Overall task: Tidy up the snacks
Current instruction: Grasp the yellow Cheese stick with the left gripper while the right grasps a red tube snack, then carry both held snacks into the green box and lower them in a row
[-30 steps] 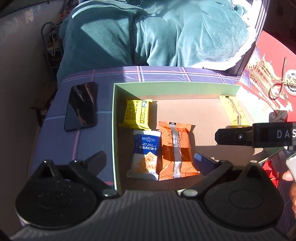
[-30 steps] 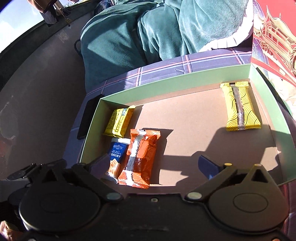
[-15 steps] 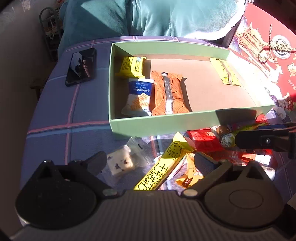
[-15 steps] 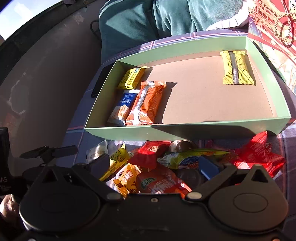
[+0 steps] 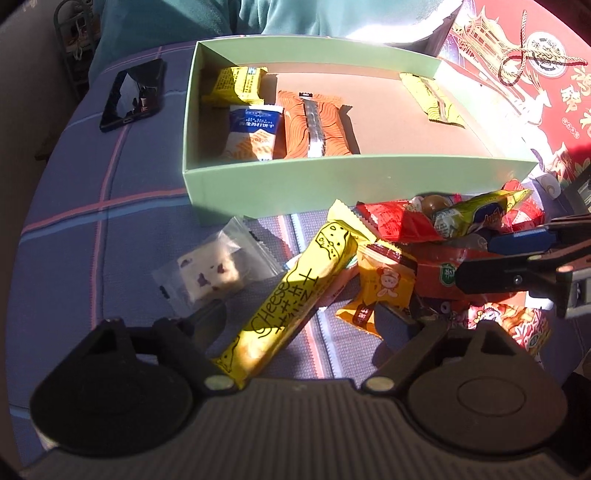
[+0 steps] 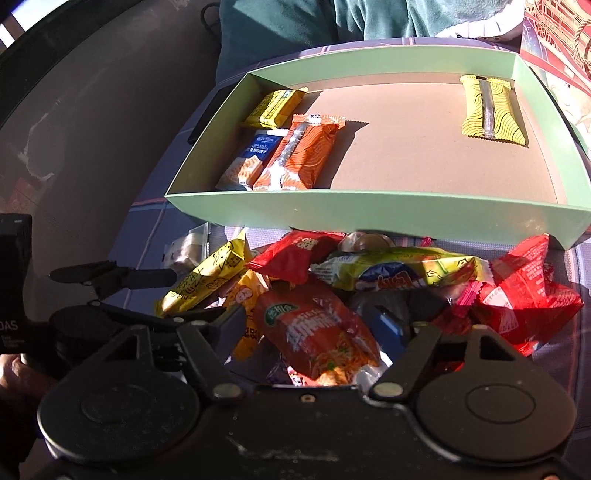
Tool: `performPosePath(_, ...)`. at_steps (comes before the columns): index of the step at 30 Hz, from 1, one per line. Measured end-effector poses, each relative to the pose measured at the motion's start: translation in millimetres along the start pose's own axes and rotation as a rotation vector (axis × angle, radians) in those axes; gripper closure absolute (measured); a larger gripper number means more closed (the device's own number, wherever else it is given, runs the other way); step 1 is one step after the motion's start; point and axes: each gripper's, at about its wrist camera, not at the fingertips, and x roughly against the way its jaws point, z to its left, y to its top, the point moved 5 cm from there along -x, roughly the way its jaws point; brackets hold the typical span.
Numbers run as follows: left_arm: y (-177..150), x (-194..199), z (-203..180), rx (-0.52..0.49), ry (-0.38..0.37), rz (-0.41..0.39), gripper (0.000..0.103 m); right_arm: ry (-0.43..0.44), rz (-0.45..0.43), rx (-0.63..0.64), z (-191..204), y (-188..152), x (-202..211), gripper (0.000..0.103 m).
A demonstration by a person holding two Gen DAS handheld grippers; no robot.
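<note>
A green box [image 5: 332, 181] [image 6: 369, 214] holds several snacks: a yellow pack [image 5: 236, 85], a blue-white cracker pack [image 5: 251, 133], an orange bar [image 5: 314, 125] and a yellow bar [image 6: 491, 110]. Loose snacks lie in front of it. My left gripper [image 5: 299, 317] is open over the yellow Cheese bar [image 5: 291, 299], with a clear nougat pack [image 5: 210, 273] to its left. My right gripper [image 6: 314, 325] is open over an orange-red noodle pack [image 6: 317, 332], beside red packs [image 6: 524, 295] and a green-yellow bar [image 6: 399, 273].
A black phone [image 5: 133, 96] lies on the plaid cloth [image 5: 92, 184] left of the box. A red gift box [image 5: 535, 74] stands at the right. A teal blanket [image 6: 295, 22] lies behind the box. The table edge drops off at left.
Both grippers have pulled back from over the box and lowered toward the pile of loose snacks in front of it. Both stayed open and empty.
</note>
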Motion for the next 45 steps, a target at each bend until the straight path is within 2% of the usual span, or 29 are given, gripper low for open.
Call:
performPosePath(1,-1,0,-2,-0.009,-0.003,-0.002,0.018,-0.001,0.001,0.007,1,0,0,0.028)
performPosePath(3,-2,0,-4,-0.025,-0.006,-0.004,0.028,-0.005,0.009,0.031,2,0,-1,0.028)
performPosePath(4,-2,0,-5,-0.033,-0.007,-0.001,0.038,-0.006,0.013,0.044,3,0,-1,0.028)
performPosePath(5,-3,0,-6,-0.039,-0.012,0.003,0.054,-0.009,0.018,0.064,4,-1,-2,0.028)
performPosePath(7,-5,0,-7,-0.049,-0.026,0.017,0.073,-0.014,0.027,0.095,6,-4,-4,0.028)
performPosePath(8,-6,0,-8,-0.053,-0.028,0.02,0.079,-0.019,0.031,0.108,7,-5,-4,0.029)
performPosePath(9,-8,1,-9,-0.056,-0.037,0.029,0.08,-0.034,0.03,0.135,9,-7,-6,0.032)
performPosePath(11,-11,2,-12,-0.056,-0.064,0.044,0.082,-0.06,0.027,0.18,13,-9,-6,0.061)
performPosePath(12,-12,3,-12,-0.058,-0.063,0.045,0.082,-0.052,0.037,0.189,14,-10,-5,0.062)
performPosePath(13,-13,3,-13,-0.061,-0.052,0.045,0.08,-0.048,0.043,0.191,15,-11,-5,0.068)
performPosePath(16,-11,2,-9,-0.042,-0.036,0.038,0.075,-0.063,0.047,0.215,16,-11,-5,0.069)
performPosePath(18,-8,1,-6,-0.028,-0.017,0.034,0.066,-0.068,0.044,0.218,15,-11,-4,0.068)
performPosePath(20,-5,-1,-6,-0.024,0.004,0.032,0.051,-0.069,0.045,0.217,14,-11,-5,0.063)
performPosePath(25,-4,-6,-13,-0.058,0.04,0.019,0.047,-0.105,0.029,0.273,24,-13,-12,0.061)
performPosePath(27,-5,-6,-16,-0.081,0.059,0.009,0.053,-0.141,0.019,0.335,30,-19,-15,0.061)
performPosePath(28,-6,-4,-16,-0.088,0.068,0.002,0.073,-0.162,0.012,0.356,31,-21,-16,0.068)
performPosePath(29,-6,-3,-15,-0.081,0.064,0.002,0.082,-0.179,0.006,0.373,32,-23,-15,0.081)
performPosePath(30,-6,-1,-12,-0.056,0.051,0.009,0.083,-0.191,-0.002,0.369,32,-23,-14,0.086)
performPosePath(34,-9,8,-1,-0.011,0.064,-0.004,0.083,-0.159,-0.035,0.287,24,-16,-1,0.089)
performPosePath(41,-10,31,2,0.03,0.044,-0.03,0.083,-0.073,-0.047,0.179,21,-13,18,0.089)
performPosePath(45,-2,51,-5,0.025,0.021,-0.063,0.083,-0.013,-0.087,0.116,21,-6,39,0.089)
